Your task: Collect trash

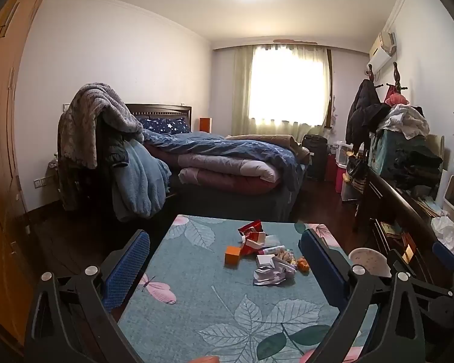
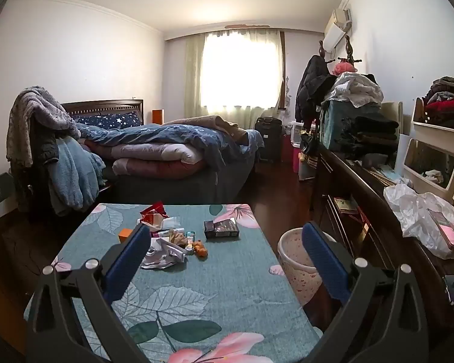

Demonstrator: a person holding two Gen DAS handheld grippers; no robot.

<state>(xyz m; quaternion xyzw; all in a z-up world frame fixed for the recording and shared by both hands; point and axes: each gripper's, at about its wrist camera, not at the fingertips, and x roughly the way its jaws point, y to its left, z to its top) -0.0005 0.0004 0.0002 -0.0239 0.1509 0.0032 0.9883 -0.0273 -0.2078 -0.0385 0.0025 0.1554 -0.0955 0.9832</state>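
Note:
A pile of trash lies on the leaf-patterned table [image 1: 196, 302]: a crumpled silver wrapper [image 1: 271, 273], an orange box [image 1: 233, 254], a red packet [image 1: 251, 227] and small cartons. In the right wrist view I see the same wrapper [image 2: 163, 257], an orange peel [image 2: 200, 248] and a dark box [image 2: 221, 229]. A speckled white bin [image 2: 299, 260] stands right of the table; its rim shows in the left wrist view [image 1: 367, 260]. My left gripper [image 1: 224, 260] is open and empty, before the pile. My right gripper [image 2: 224, 251] is open and empty, above the table's right part.
A bed [image 1: 227, 163] with heaped quilts stands behind the table. A dark dresser [image 2: 363, 187] piled with clothes and a white plastic bag [image 2: 420, 217] runs along the right. A chair draped with blankets [image 1: 106, 151] is at left.

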